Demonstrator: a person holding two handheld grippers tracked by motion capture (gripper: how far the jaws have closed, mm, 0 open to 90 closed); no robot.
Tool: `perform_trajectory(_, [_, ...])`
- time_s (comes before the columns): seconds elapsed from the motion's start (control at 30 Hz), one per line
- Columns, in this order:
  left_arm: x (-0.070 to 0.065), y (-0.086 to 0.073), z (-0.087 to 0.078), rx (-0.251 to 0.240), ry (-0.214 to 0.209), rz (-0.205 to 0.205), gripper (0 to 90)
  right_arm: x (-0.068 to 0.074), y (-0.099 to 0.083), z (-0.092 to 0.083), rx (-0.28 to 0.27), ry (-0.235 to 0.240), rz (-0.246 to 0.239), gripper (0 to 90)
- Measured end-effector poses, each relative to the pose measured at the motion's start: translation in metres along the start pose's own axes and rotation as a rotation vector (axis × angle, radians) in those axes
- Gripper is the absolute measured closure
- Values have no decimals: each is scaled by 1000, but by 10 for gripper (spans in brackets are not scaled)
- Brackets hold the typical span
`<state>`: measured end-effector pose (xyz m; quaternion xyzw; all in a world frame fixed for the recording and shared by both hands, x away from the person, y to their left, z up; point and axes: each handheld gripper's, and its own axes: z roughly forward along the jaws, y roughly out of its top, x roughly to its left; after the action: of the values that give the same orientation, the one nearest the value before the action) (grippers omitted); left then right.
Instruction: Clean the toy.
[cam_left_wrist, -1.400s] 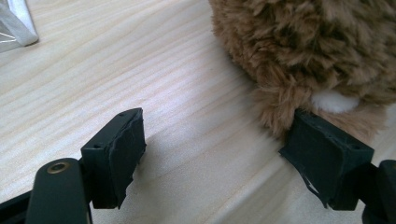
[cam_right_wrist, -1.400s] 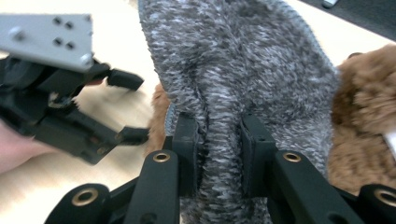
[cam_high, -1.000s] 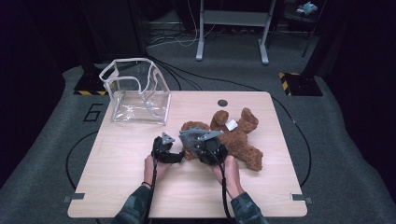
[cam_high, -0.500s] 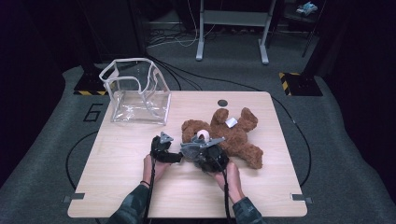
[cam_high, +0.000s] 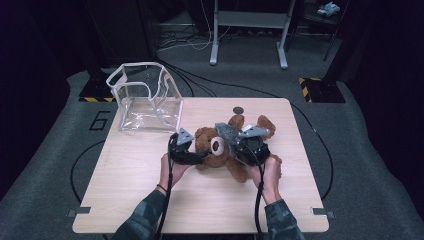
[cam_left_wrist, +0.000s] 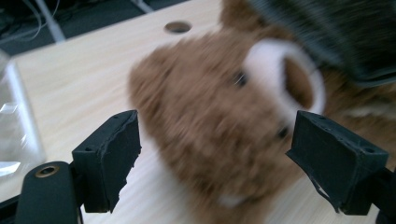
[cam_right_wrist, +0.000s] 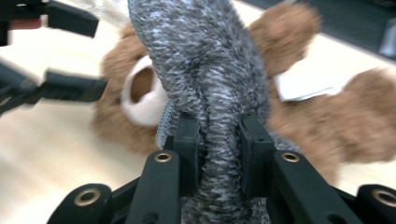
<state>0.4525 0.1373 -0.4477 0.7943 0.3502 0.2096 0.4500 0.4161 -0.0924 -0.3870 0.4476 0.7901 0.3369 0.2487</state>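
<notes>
A grey knitted garment (cam_right_wrist: 212, 88) is clamped between the jaws of the right gripper (cam_right_wrist: 218, 149) and is held over the brown teddy bear (cam_high: 220, 147), which lies near the middle of the wooden table (cam_high: 125, 190), just right of the clear plastic bag (cam_high: 145, 97). Compared with a second ago, the bear's head is seen raised and turned toward the person, and both grippers are found higher and further toward the far edge. The left gripper (cam_left_wrist: 217, 158) is held released, its jaws having just been opening, with the bear's head between them but not pressed.
</notes>
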Motion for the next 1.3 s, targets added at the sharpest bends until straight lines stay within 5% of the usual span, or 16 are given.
perform_trajectory(0.17, [-17, 10, 26, 37, 26, 50, 161, -1, 10, 6, 9, -60, -20, 722])
perform_trajectory(0.3, [-17, 6, 43, 50, 59, 33, 183, 1, 15, 8, -8, -106, -48, 723])
perform_trajectory(0.47, [-18, -2, 47, 45, 47, 31, 386, 2, 26, 5, -49, -168, -107, 725])
perform_trajectory(0.57, [-18, -5, 48, 36, 43, 22, 413, 4, 30, 7, -48, -154, -105, 725])
perform_trajectory(0.8, [-18, -9, 49, 46, 47, 51, 453, 9, 43, 62, 79, -62, -145, 725])
perform_trajectory(0.93, [-19, -15, 47, 36, 48, 62, 465, 8, 45, 91, 162, -63, -149, 730])
perform_trajectory(1.3, [-19, -16, 45, 48, 37, 72, 468, -19, 49, 97, 172, -205, -103, 753])
